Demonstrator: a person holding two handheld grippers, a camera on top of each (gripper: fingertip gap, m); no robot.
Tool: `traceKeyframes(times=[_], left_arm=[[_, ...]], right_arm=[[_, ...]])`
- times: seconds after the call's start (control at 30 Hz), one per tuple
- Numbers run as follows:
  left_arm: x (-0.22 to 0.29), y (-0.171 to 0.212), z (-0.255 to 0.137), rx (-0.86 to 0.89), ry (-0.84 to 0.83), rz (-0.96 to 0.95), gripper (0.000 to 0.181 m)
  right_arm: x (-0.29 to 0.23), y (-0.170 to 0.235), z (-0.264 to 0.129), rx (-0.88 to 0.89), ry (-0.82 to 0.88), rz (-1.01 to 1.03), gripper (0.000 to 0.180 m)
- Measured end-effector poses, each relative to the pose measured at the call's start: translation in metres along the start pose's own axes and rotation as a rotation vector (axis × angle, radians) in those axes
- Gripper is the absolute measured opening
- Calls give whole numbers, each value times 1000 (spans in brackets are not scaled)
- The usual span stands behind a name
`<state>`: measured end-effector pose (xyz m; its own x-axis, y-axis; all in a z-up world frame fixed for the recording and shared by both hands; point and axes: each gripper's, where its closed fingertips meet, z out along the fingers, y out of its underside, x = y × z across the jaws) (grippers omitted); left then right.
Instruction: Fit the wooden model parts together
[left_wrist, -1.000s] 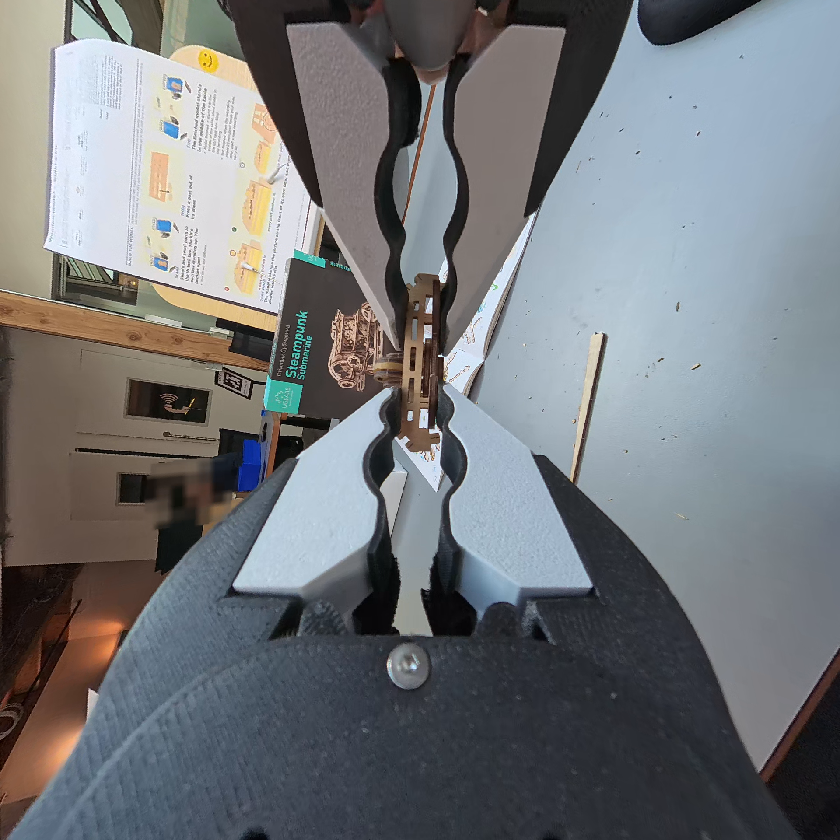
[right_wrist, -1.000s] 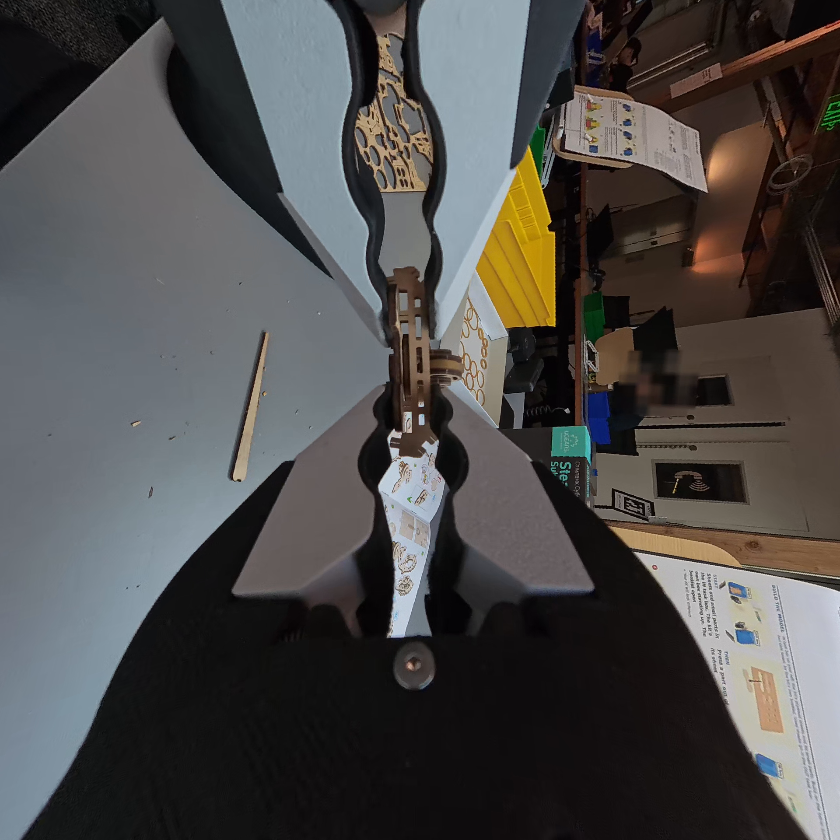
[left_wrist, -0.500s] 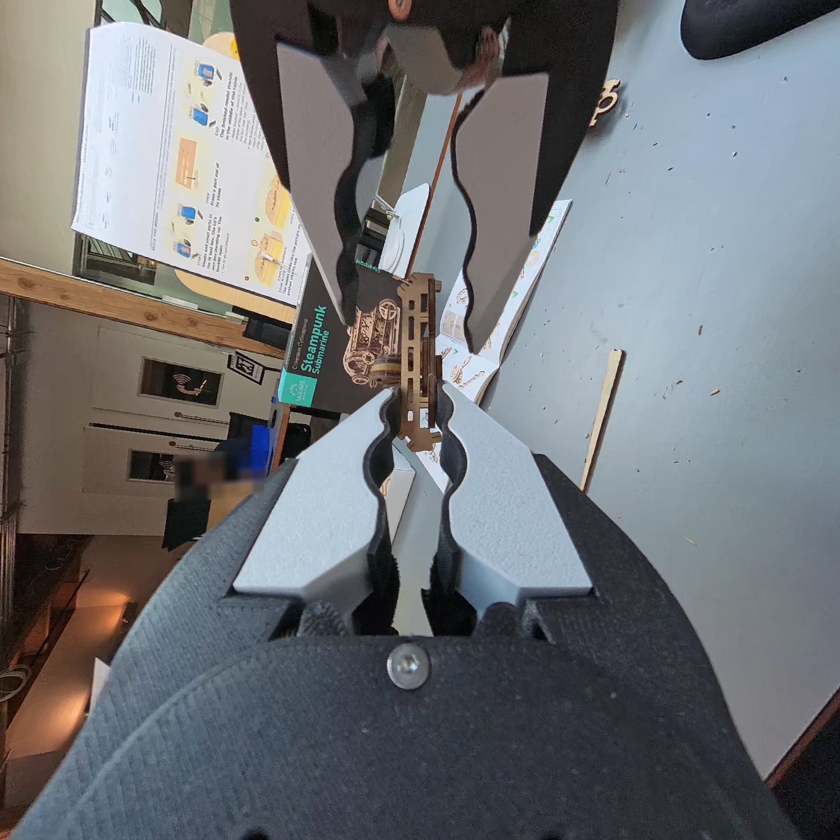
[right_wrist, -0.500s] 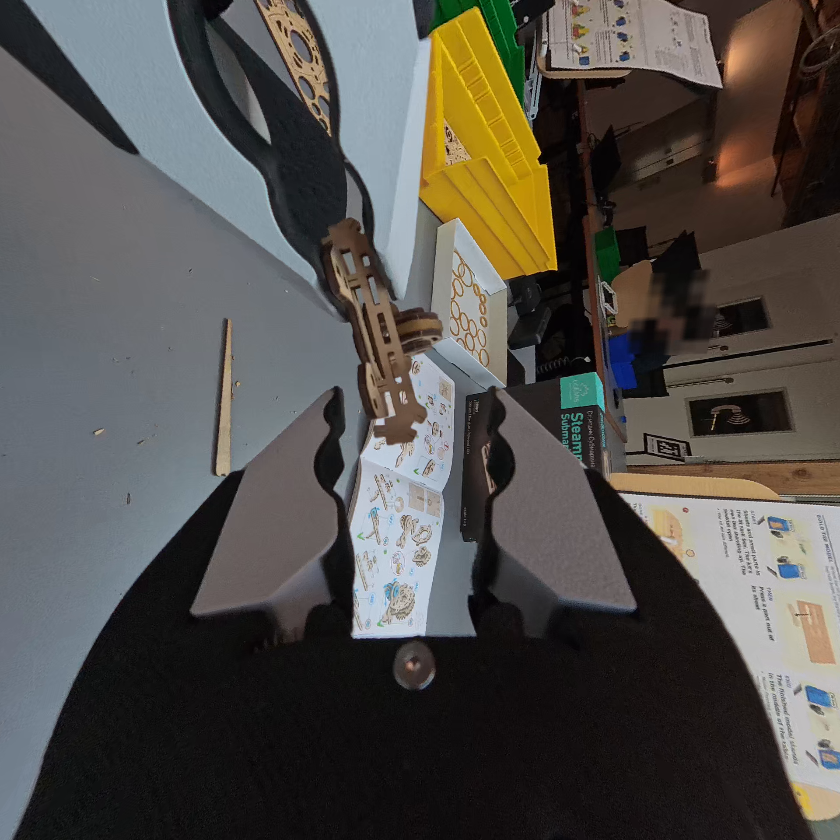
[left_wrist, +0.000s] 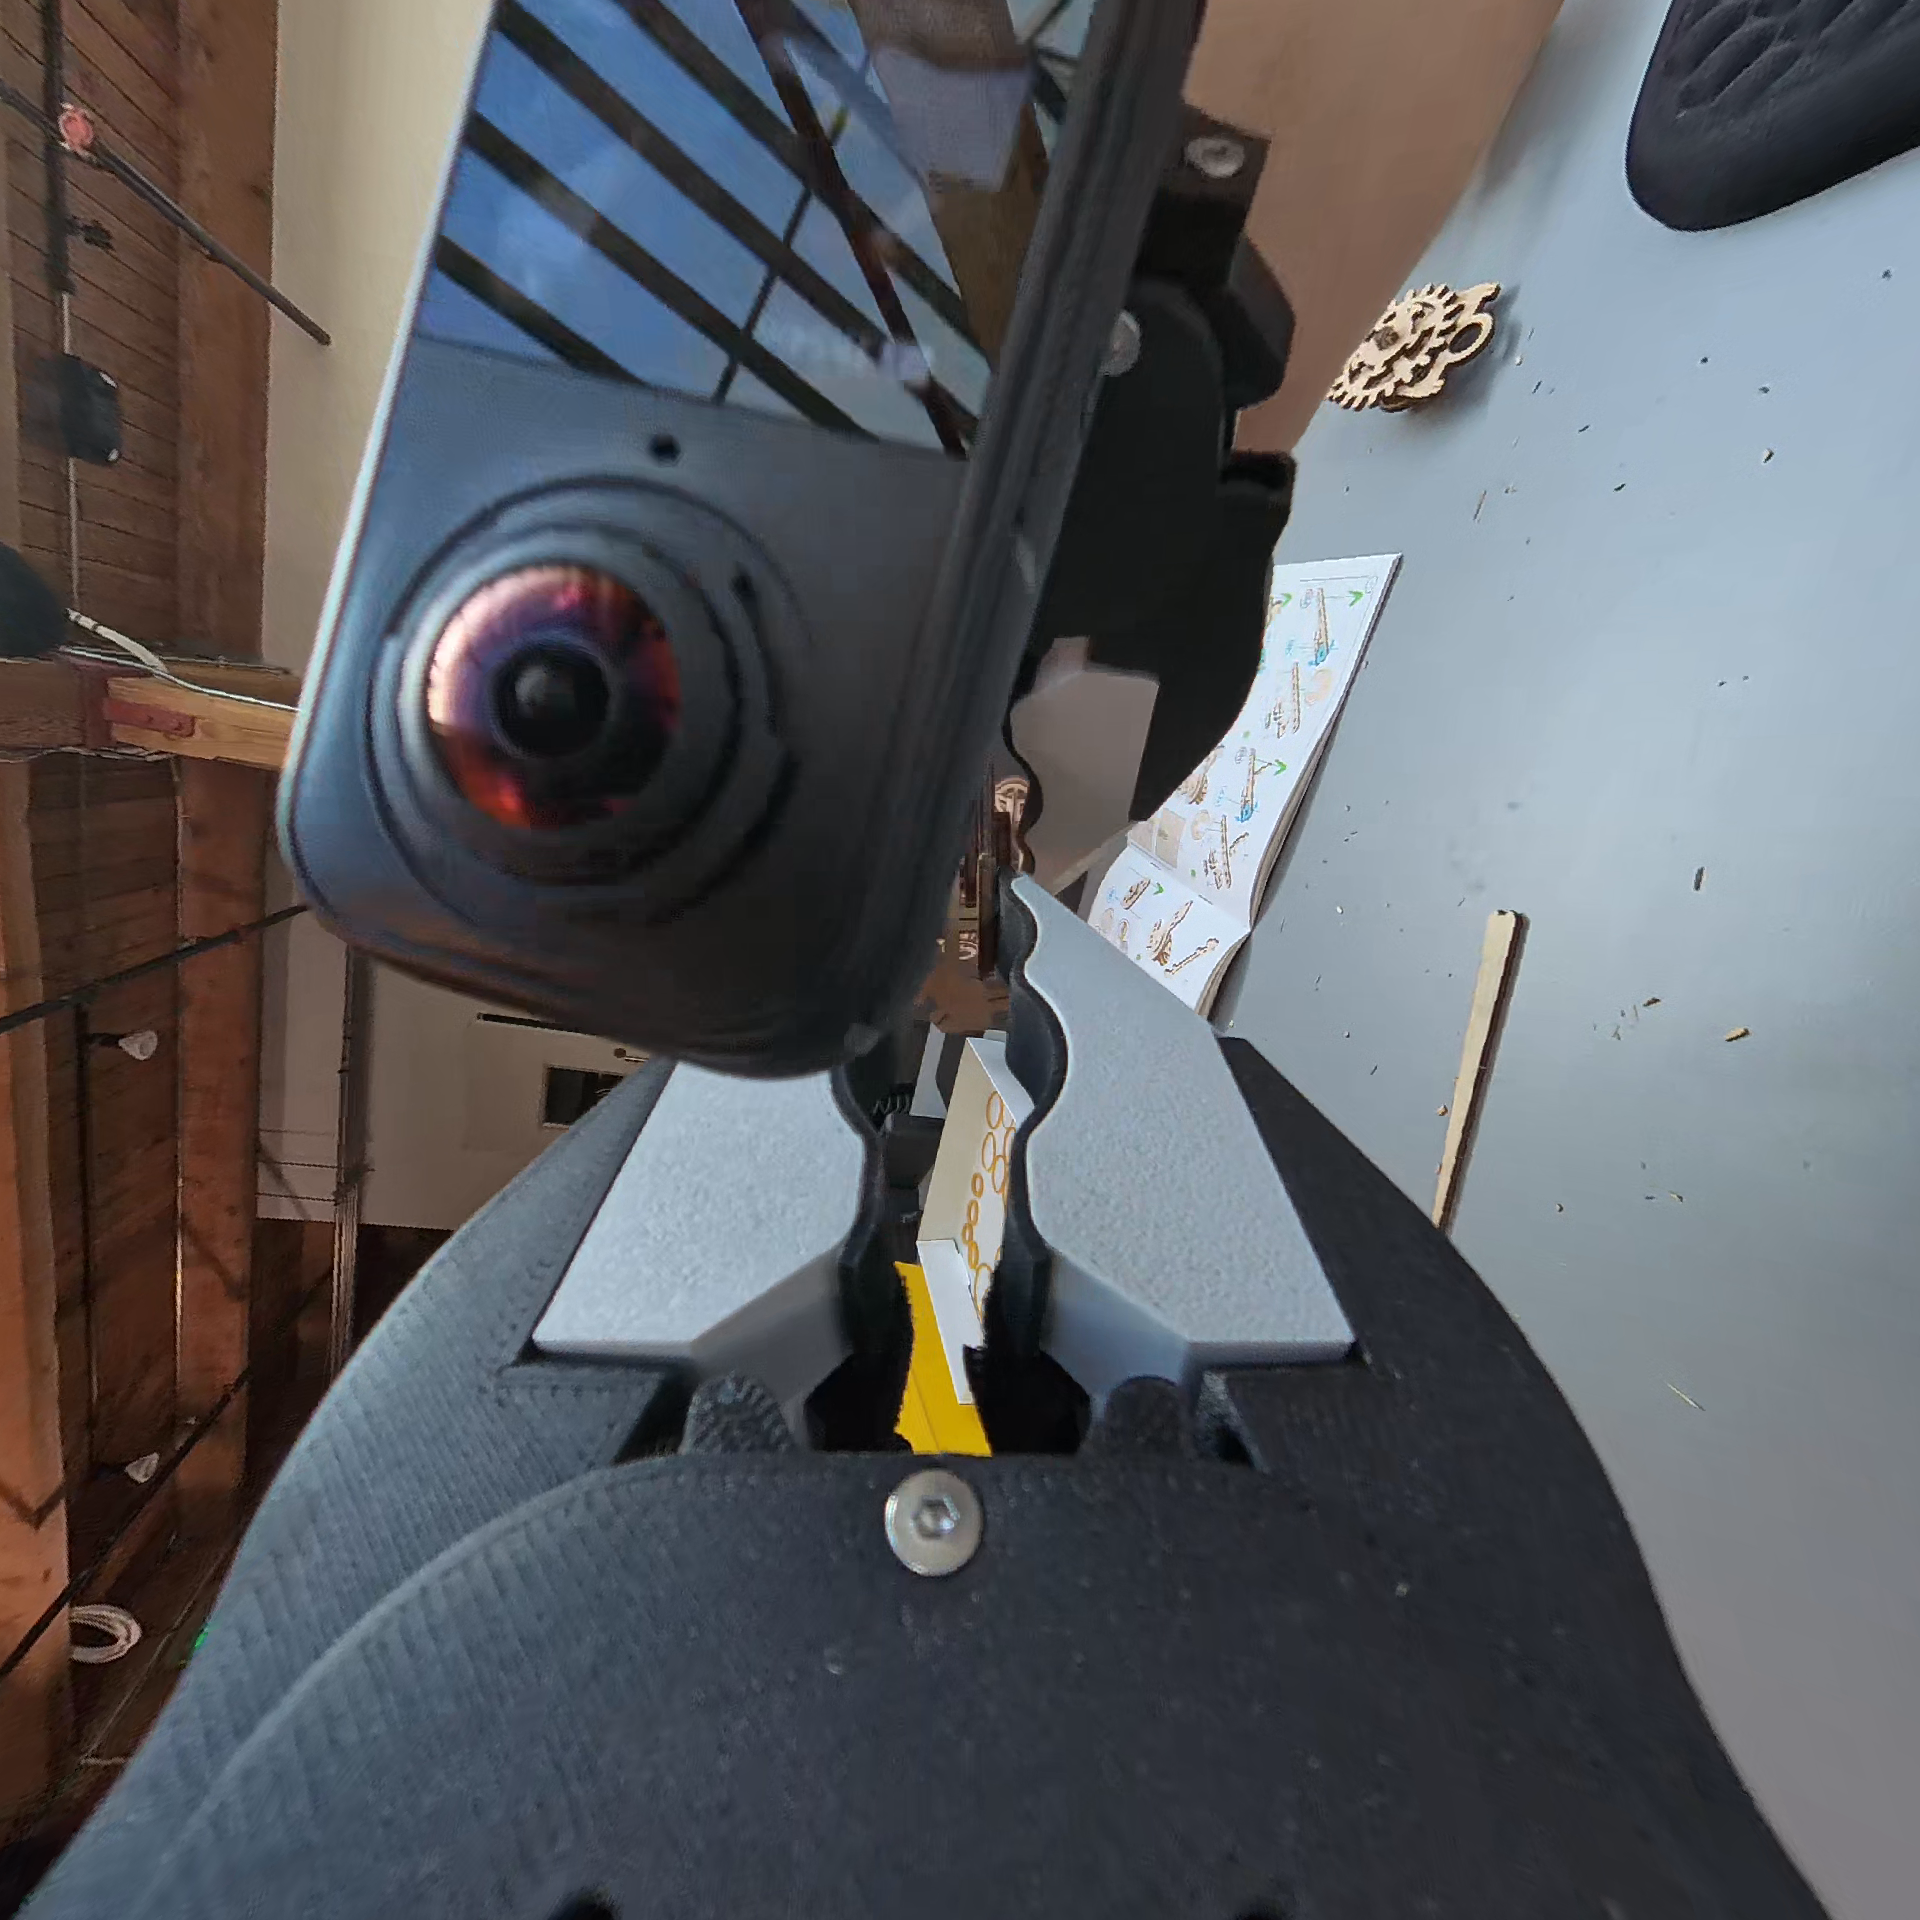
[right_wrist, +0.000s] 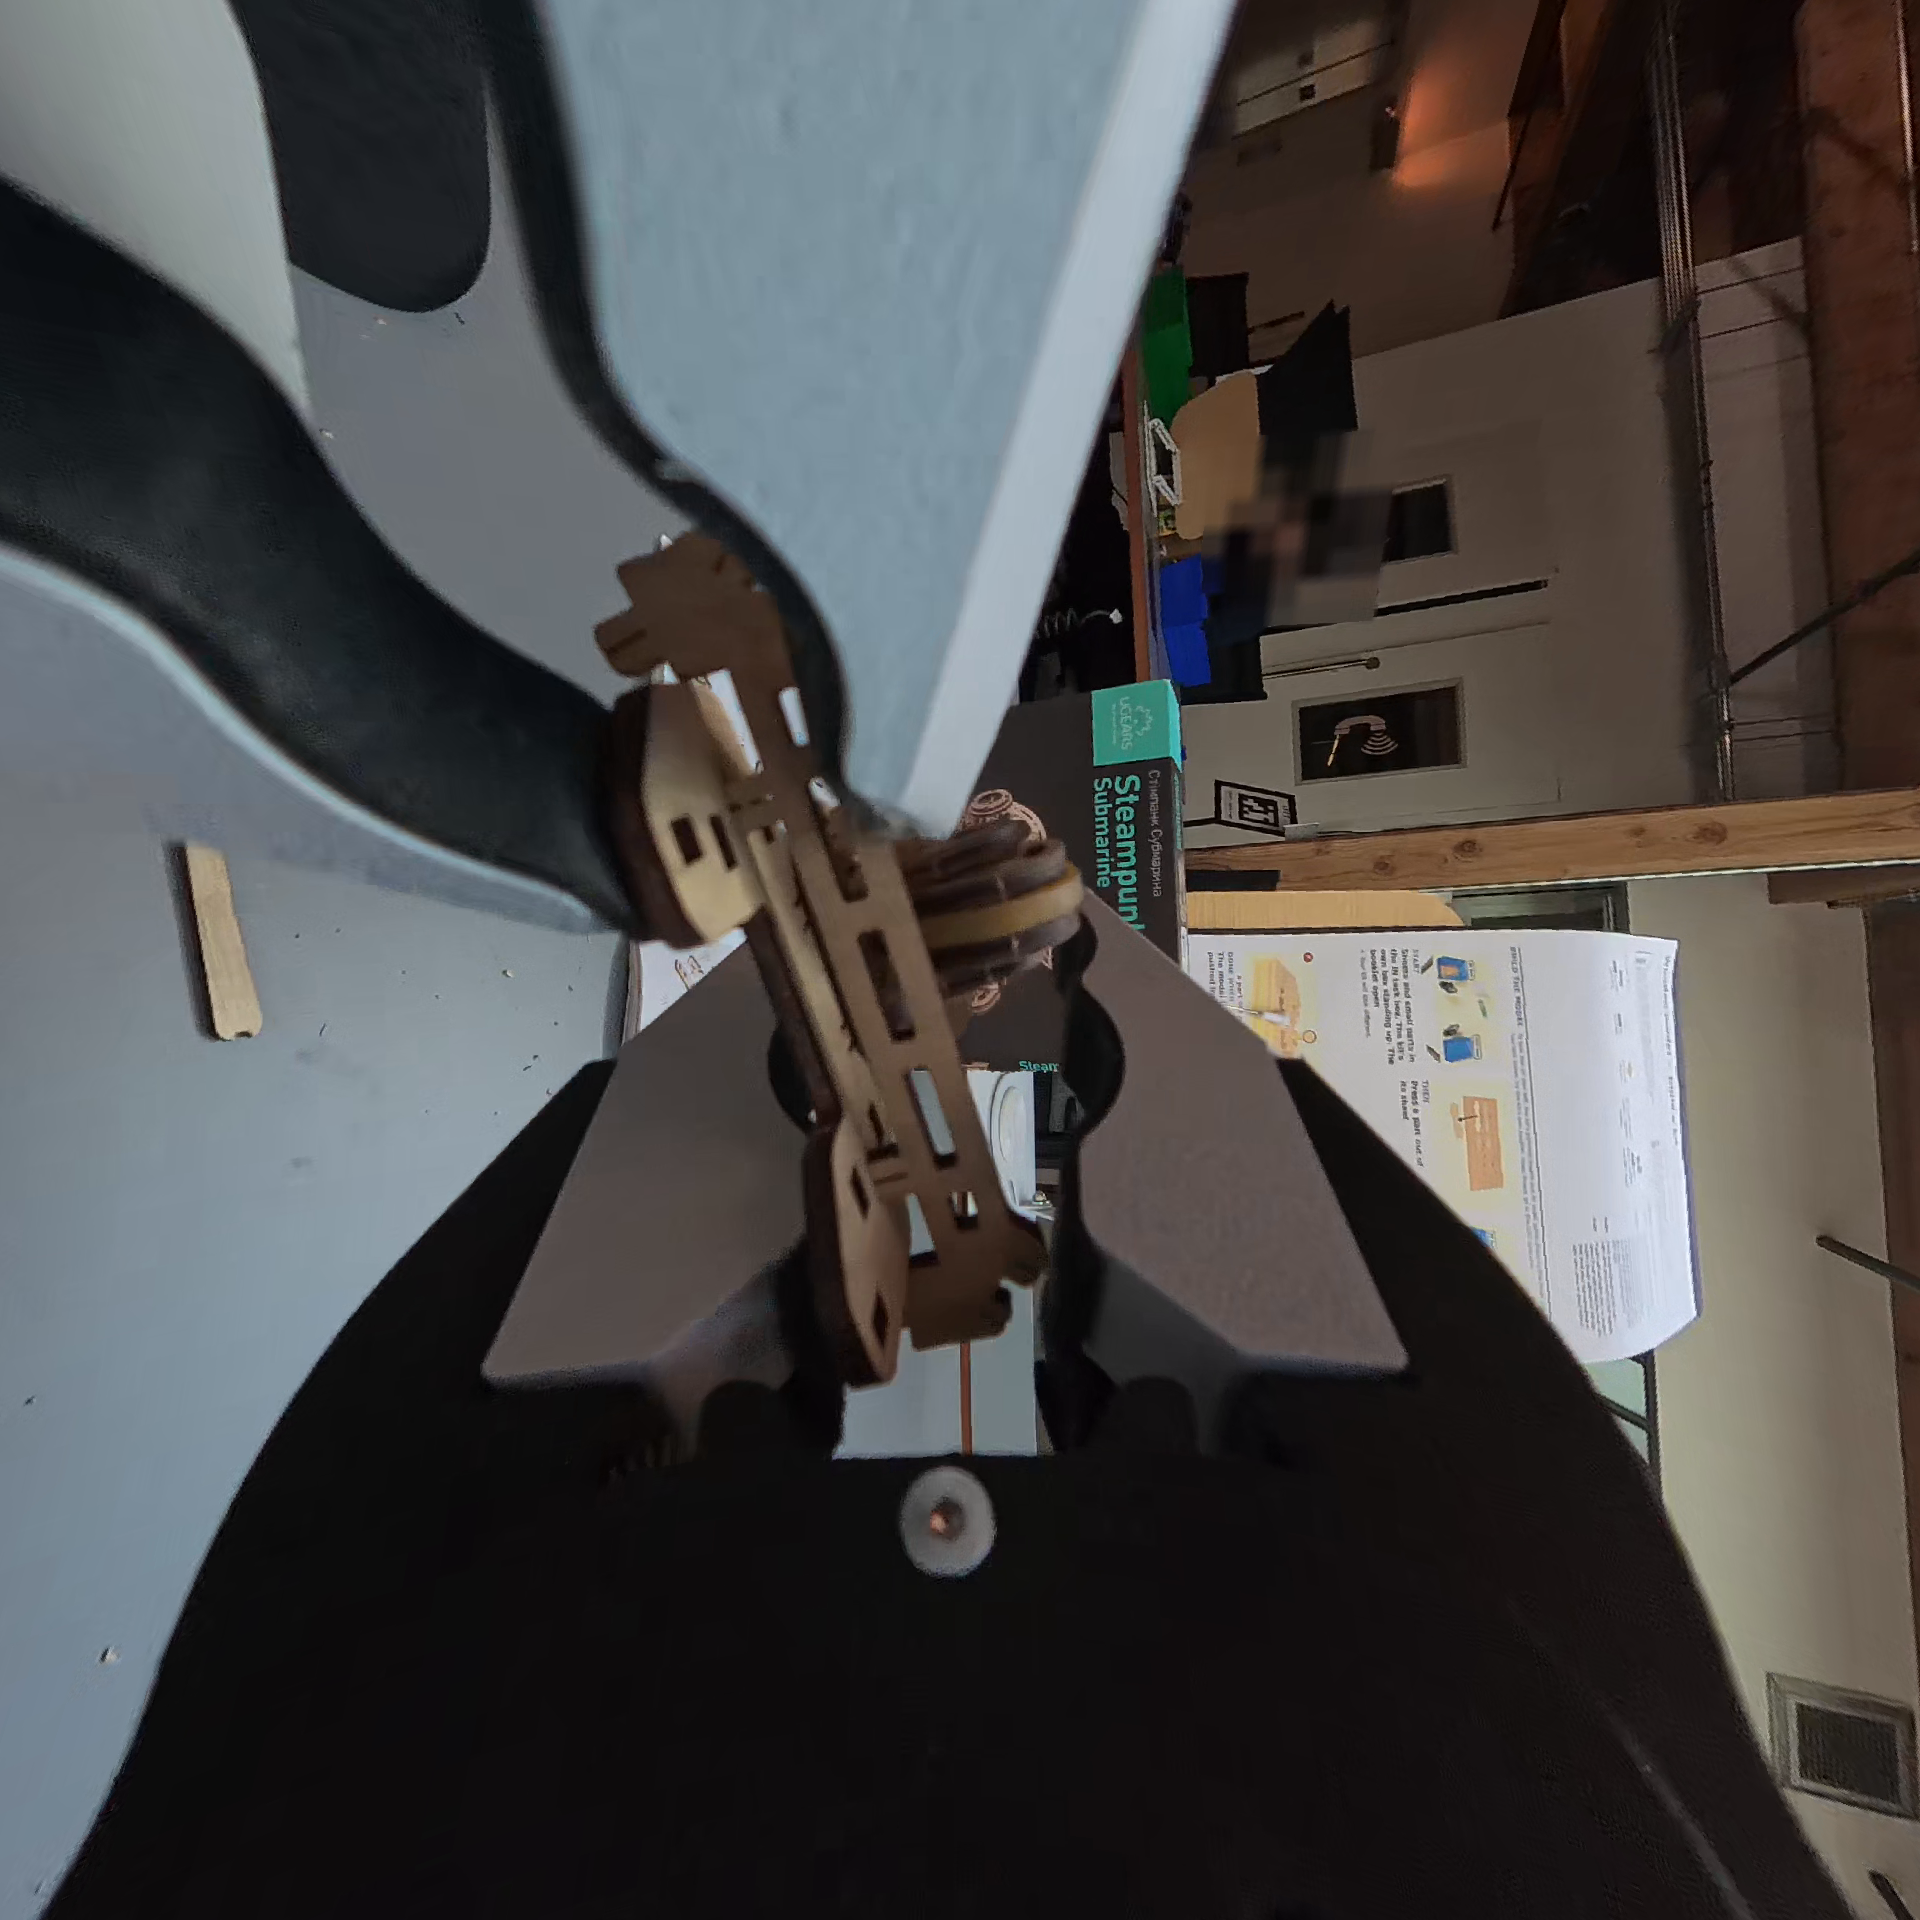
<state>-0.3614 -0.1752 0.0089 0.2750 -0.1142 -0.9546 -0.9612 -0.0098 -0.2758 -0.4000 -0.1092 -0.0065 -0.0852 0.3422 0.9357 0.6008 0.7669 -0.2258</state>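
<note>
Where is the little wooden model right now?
In the right wrist view, the wooden model sits mid-frame, pinched by the left gripper above the grey table.

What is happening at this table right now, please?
A person is working with two handheld tools. The left tool clamps a wooden model assembly near one end, above the grey table. The right tool is open, its fingers either side of the assembly's other end, not gripping it.

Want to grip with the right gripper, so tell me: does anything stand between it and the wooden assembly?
Nothing visible does. The wooden assembly, clamped in the left gripper, reaches between the open fingers of the right gripper.
</note>
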Motion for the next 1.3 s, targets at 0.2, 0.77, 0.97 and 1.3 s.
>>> traceKeyframes(times=[0.2,0.77,0.97,1.3], left_arm=[[-1,-6,3,-31,-73,89,14],[-3,3,12,-124,-98,189,12],[-1,9,15,-160,-79,174,83],[0,17,17,-200,-62,153,12]], right_arm=[[9,4,2,-15,86,-11,35],[20,4,5,29,199,-67,38],[19,6,8,13,210,-95,43],[11,4,7,-7,131,21,48]])
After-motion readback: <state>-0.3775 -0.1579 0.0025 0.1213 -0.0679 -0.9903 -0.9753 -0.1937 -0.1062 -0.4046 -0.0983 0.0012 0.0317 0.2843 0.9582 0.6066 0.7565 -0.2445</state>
